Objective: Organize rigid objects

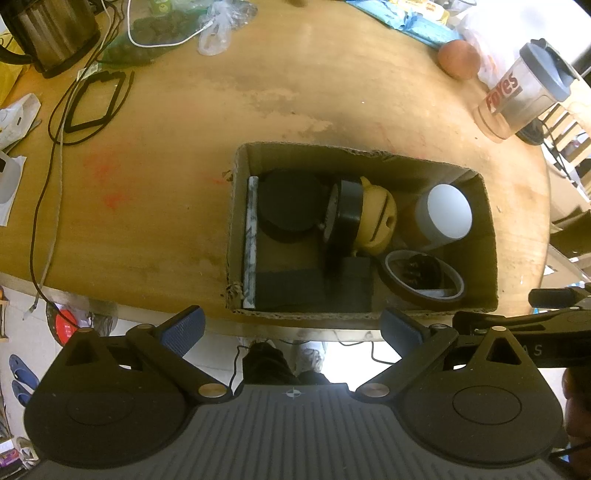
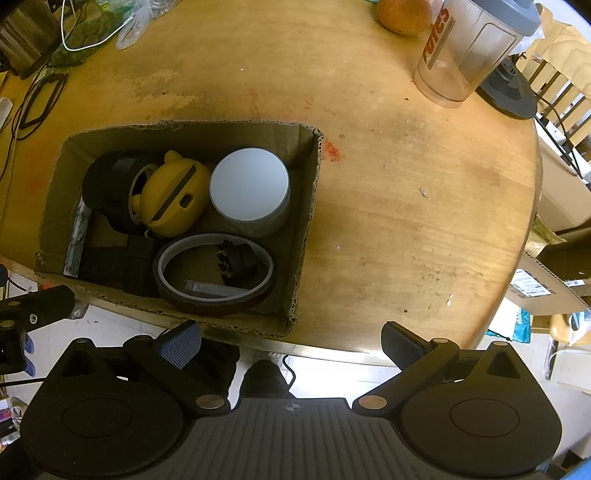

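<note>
In the left wrist view, the far left of the frame shows a black cable (image 1: 48, 173) trailing over the round wooden worktop (image 1: 177, 206) and a steel kettle (image 1: 51, 33) at the upper left. At centre right sits the cardboard box (image 1: 369, 314), close to the worktop's near edge. It holds, from left to right, a flat pale slab (image 1: 250, 240) standing against the left wall, a black disc (image 1: 290, 203), a black tape roll (image 1: 345, 214) on edge against a yellow toy (image 1: 380, 218), a white-topped cylinder (image 1: 445, 214), and lower down dark blocks (image 1: 314, 288) and a brown tape ring (image 1: 424, 277). At the upper right stand an orange fruit (image 1: 460, 59) and a clear shaker cup (image 1: 524, 88).

The left tool (image 1: 291, 328) hangs before the box edge, spread wide and holding nothing. In the right wrist view the right tool (image 2: 291, 339) is likewise released and bare, poised over the worktop's edge just right of the box.

The sorting looks nearly or wholly finished: the rigid pieces lie in the box, and the open worktop between box and cup is bare. Whether the cup or fruit belong in it cannot be told.
</note>
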`<state>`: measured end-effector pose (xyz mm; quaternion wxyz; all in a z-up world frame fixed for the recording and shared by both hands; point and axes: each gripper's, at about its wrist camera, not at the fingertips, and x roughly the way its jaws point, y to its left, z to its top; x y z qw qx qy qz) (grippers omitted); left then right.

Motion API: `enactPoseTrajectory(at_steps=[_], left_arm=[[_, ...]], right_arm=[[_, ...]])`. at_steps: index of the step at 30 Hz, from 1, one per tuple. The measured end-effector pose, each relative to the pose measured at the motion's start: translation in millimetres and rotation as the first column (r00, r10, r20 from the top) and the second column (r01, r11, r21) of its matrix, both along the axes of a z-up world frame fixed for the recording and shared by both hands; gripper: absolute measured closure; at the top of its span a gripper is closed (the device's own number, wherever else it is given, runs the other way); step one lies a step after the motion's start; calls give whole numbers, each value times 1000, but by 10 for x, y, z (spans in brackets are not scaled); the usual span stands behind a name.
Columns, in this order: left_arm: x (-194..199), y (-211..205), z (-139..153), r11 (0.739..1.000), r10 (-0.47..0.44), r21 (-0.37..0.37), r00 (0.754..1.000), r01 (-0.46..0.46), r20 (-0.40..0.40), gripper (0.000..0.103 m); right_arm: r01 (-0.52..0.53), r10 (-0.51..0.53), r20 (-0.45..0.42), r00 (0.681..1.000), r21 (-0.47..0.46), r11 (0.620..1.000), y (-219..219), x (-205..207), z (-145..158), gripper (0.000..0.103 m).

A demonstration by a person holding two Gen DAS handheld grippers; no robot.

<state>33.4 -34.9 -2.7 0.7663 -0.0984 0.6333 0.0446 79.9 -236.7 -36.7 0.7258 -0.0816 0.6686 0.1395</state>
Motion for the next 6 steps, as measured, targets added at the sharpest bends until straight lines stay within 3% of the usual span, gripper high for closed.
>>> enactPoseTrajectory(at_steps=[6], left_arm=[[30,69,56,1000,4,-10,999,-3,42,0]], right_arm=[[10,-10,-8,1000,7,1000,-8,60,3,0]])
